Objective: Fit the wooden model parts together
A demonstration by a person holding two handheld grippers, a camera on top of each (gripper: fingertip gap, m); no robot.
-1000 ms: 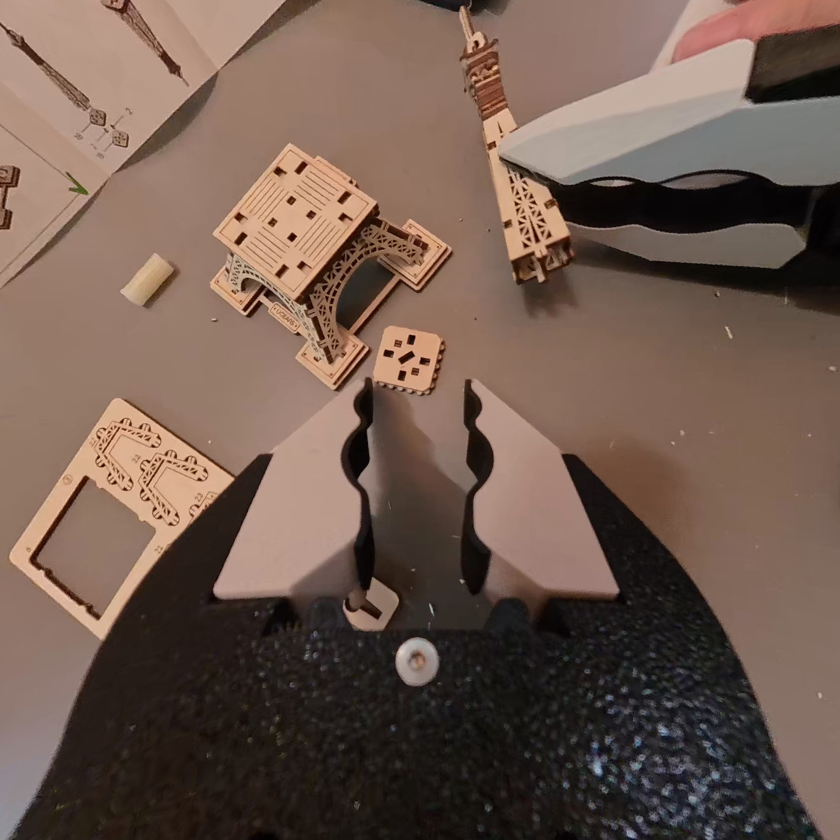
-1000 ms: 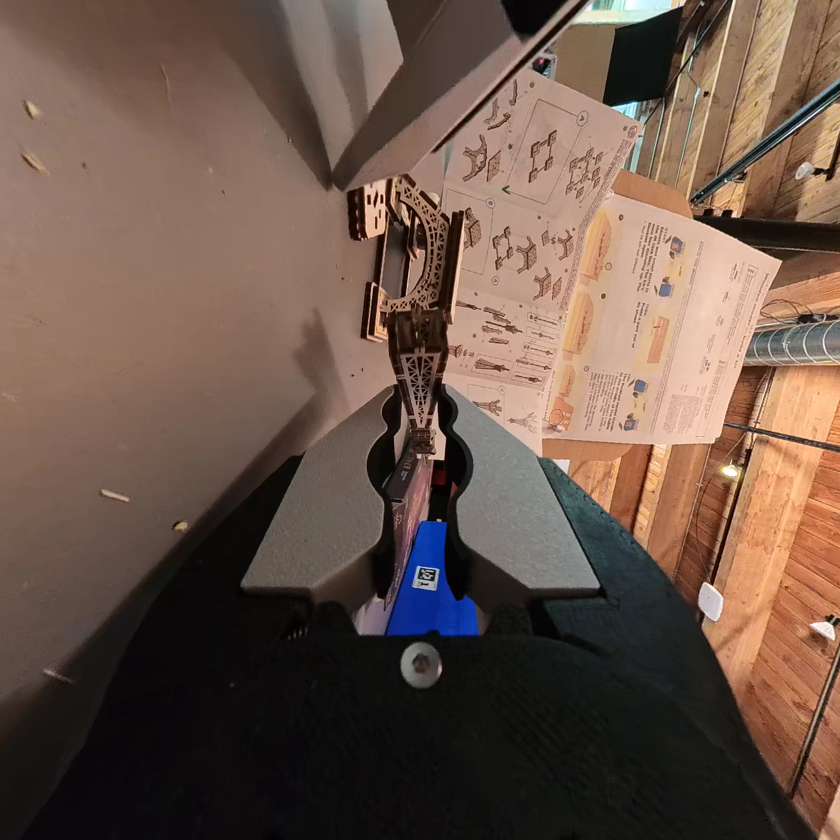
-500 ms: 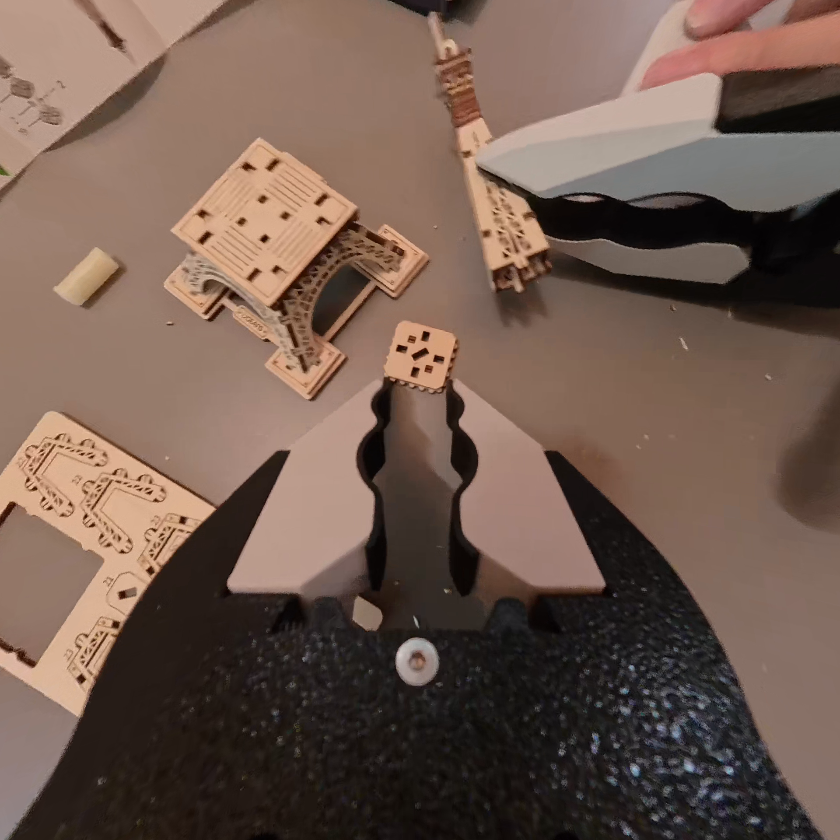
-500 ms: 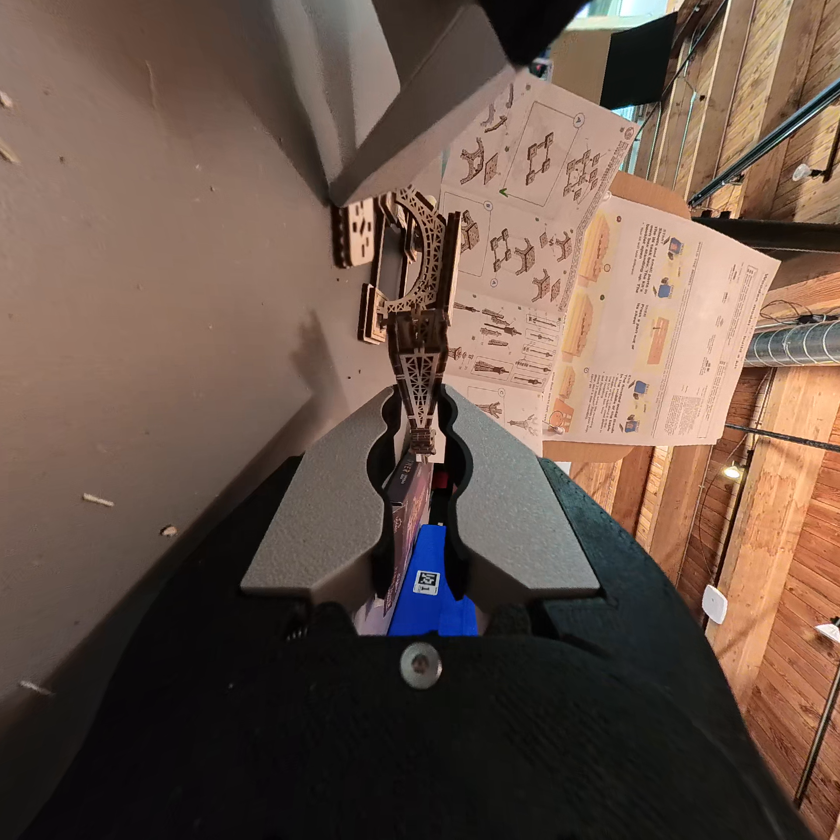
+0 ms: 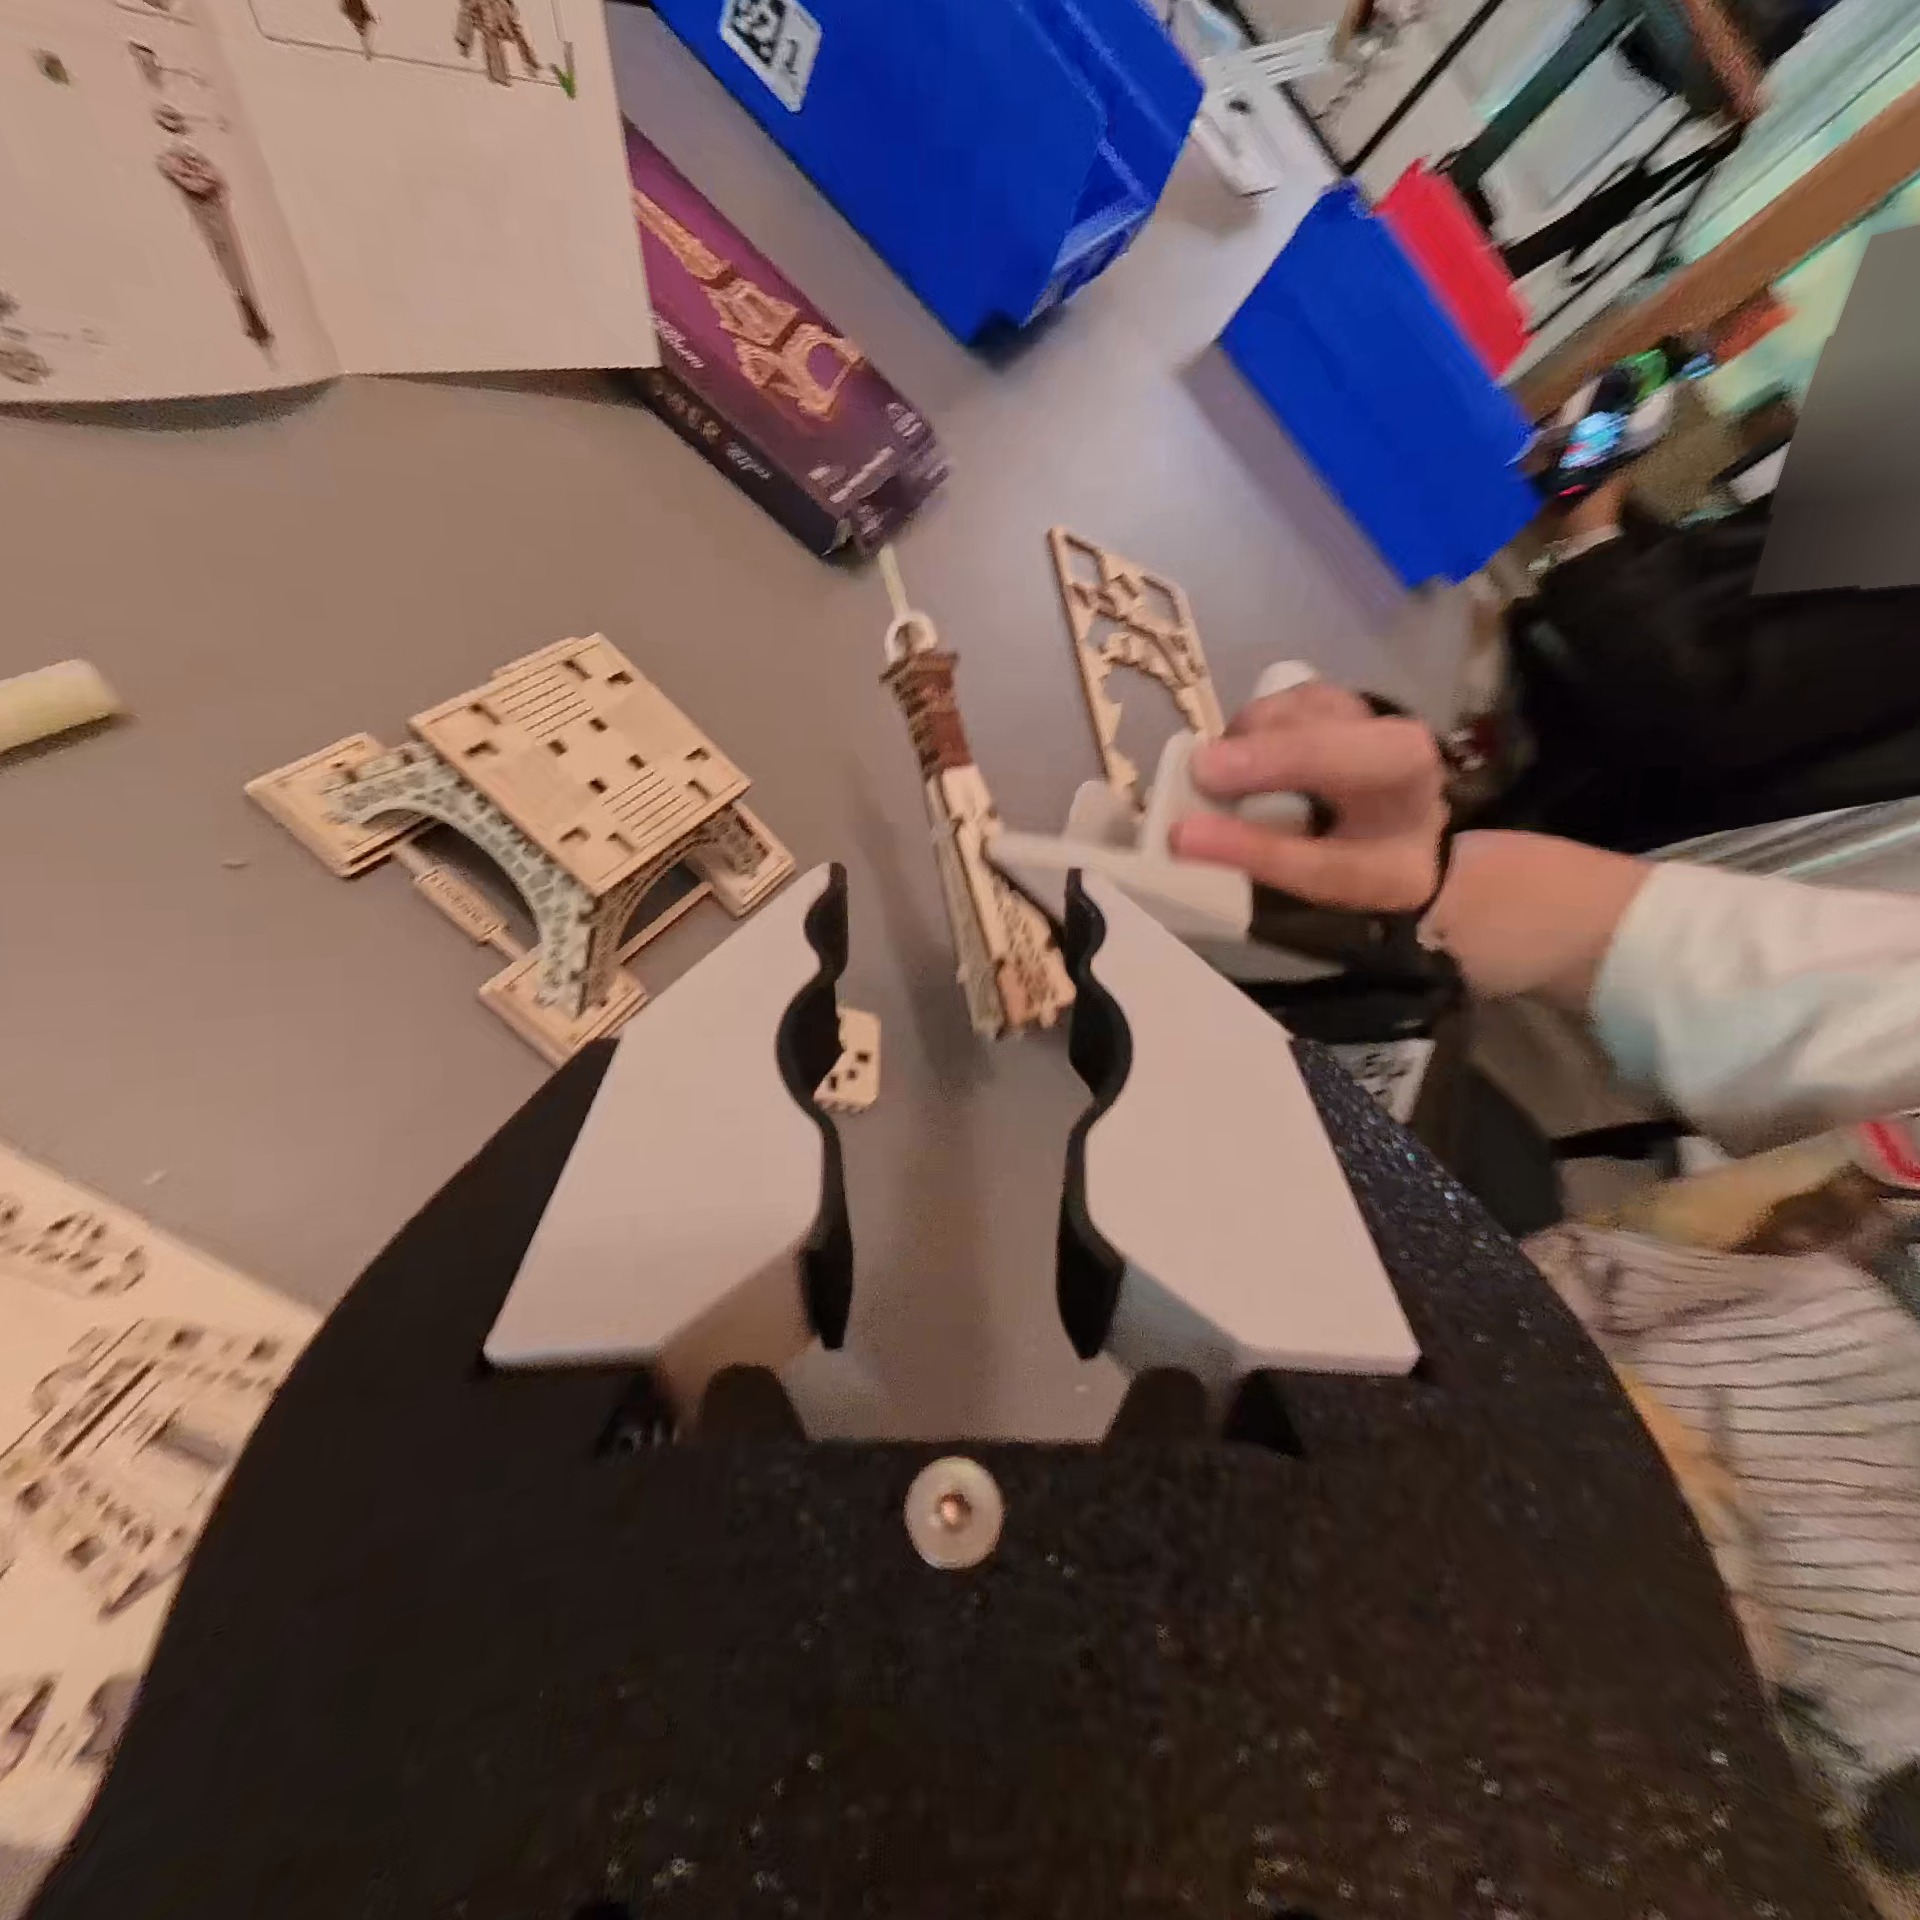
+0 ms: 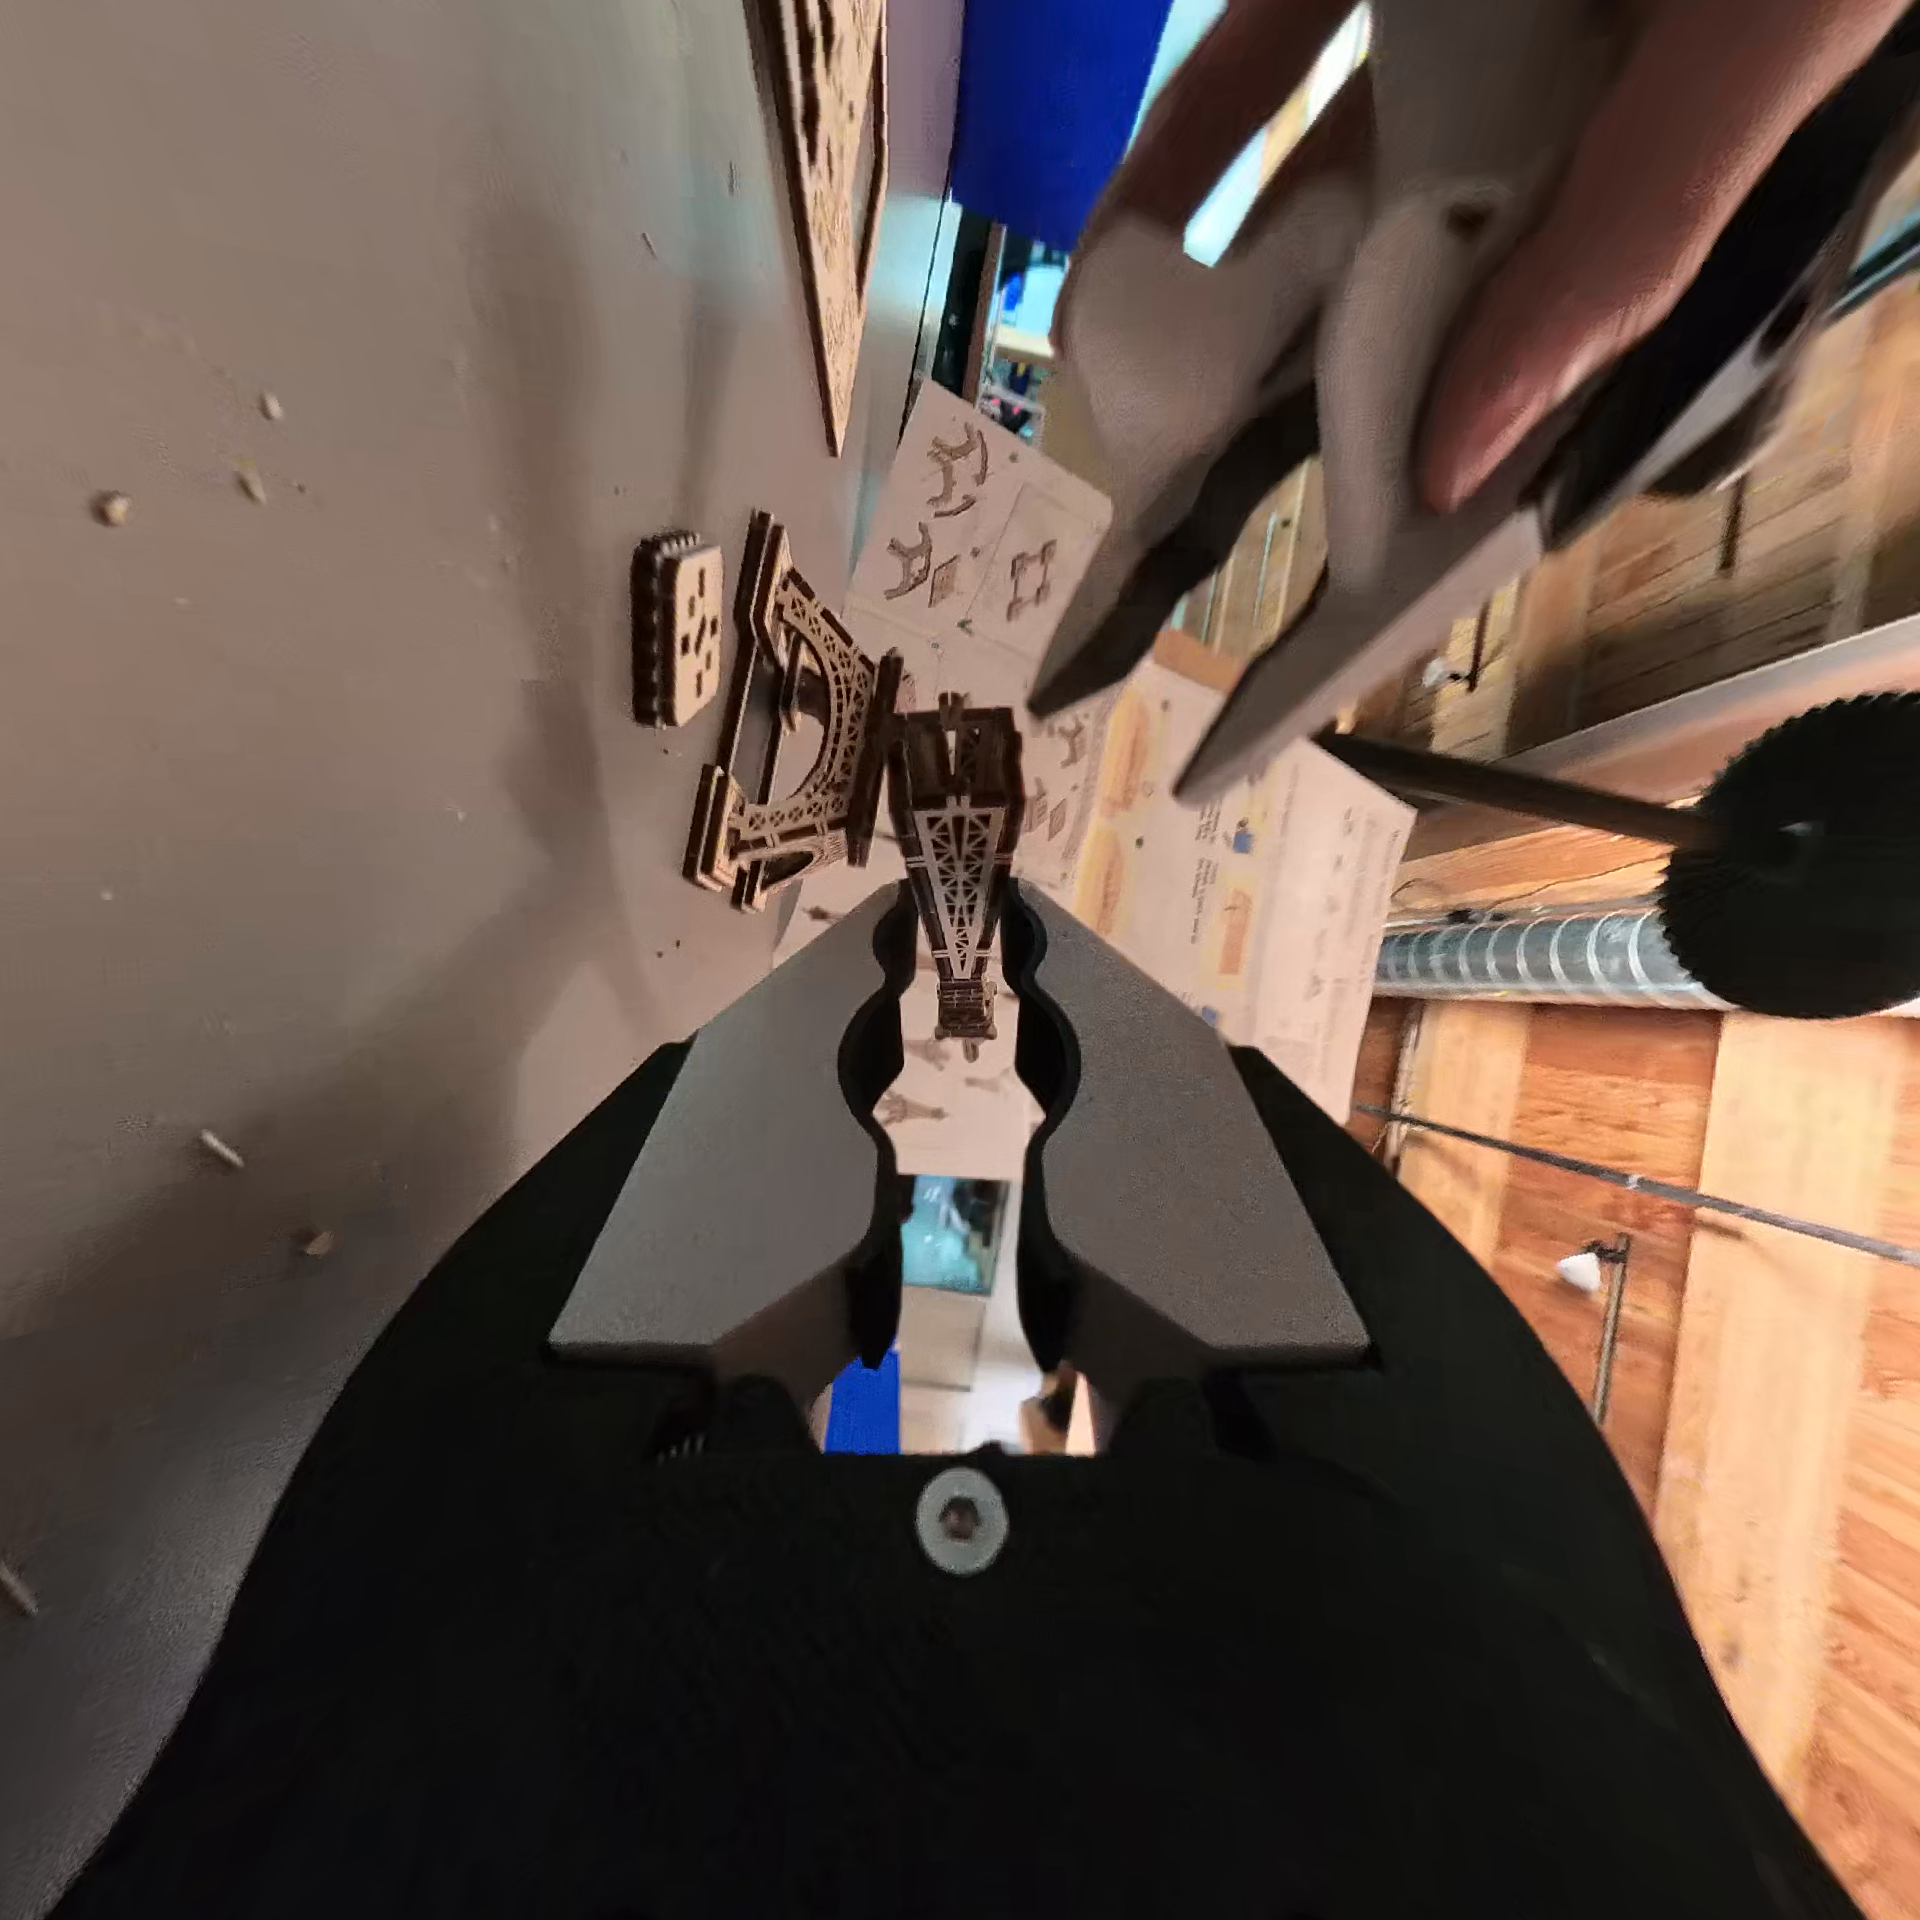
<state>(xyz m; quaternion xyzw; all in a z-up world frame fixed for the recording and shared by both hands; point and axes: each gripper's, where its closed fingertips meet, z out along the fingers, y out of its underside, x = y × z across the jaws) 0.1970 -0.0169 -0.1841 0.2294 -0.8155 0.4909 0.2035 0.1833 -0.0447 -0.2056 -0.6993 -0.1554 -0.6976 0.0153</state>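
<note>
My right gripper [image 6: 956,906] is shut on the wooden tower spire [image 6: 954,831] and holds it in the air, wide end forward. In the left wrist view the spire [image 5: 940,727] hangs tilted just beyond my left gripper [image 5: 954,891], which is open and empty; the right gripper [image 5: 1000,844] pinches the spire's middle from the right. The arched tower base [image 5: 566,795] stands on the grey table to the left, and it also shows in the right wrist view [image 6: 800,748]. A small square slotted plate [image 5: 854,1060] lies flat by my left finger, beside the base [image 6: 681,634].
A purple kit box [image 5: 769,343], two blue bins [image 5: 935,135] and an instruction sheet [image 5: 312,187] lie at the back. A cut-out wooden fret sheet [image 5: 1138,644] lies behind the right hand. Another part sheet [image 5: 83,1403] is at the lower left, a pale cylinder [image 5: 52,701] at the far left.
My left gripper has lifted and tilted up off the small square plate and opened wider. The right gripper, still holding the spire, now sits just ahead of the left fingertips.
</note>
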